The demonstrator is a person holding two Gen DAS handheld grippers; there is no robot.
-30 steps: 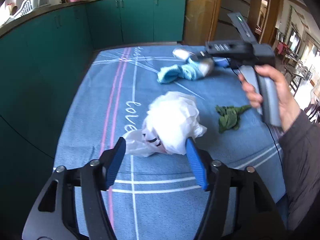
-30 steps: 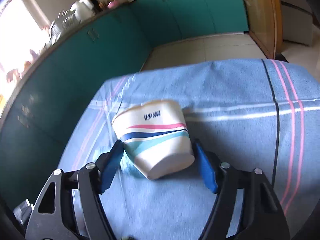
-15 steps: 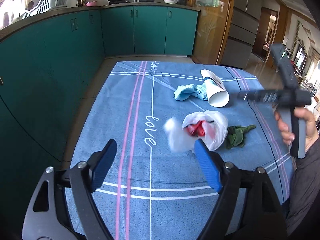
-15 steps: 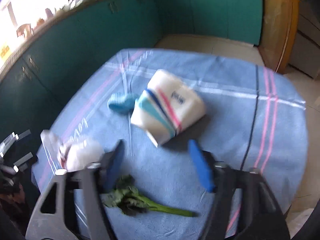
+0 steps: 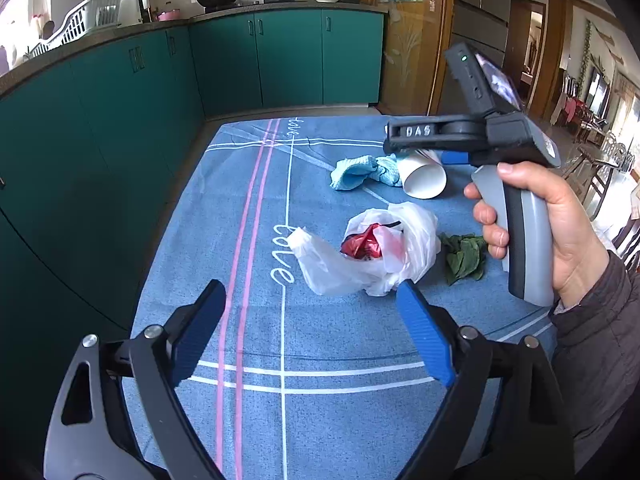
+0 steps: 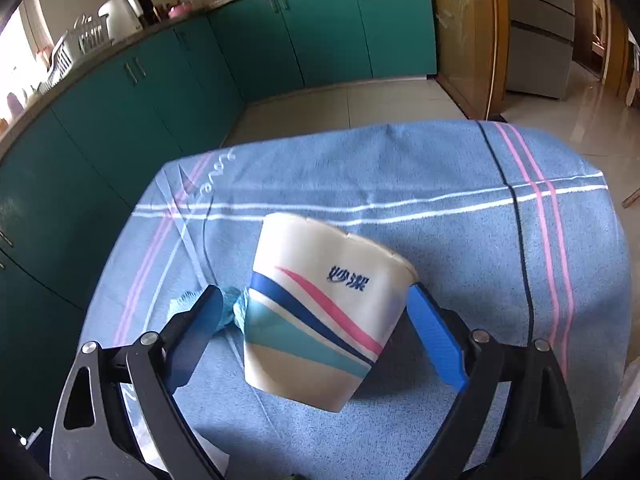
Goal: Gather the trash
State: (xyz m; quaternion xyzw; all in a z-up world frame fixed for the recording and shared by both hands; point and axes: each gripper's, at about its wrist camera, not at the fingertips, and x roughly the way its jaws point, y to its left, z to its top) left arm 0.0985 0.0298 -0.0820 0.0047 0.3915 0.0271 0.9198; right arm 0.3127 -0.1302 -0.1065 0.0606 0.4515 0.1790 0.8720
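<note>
- The white plastic bag (image 5: 372,252) lies crumpled on the blue cloth of the desk (image 5: 320,420), with something red showing in its open mouth.
- The left gripper (image 5: 312,320) has just been opening; its jaws stand wide and empty, the bag just beyond them.
- The paper cup (image 6: 320,312) lies on its side, its inside hidden, beside a blue rag (image 5: 360,170).
- The right gripper (image 6: 316,324) has just been opening; its jaws stand wide around the cup, not clearly pressing it.
- A green leaf (image 5: 464,256) lies beside the bag.

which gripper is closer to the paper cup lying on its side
Right. The right gripper has its open jaws on either side of the paper cup; the left gripper hangs back, behind the plastic bag.
</note>
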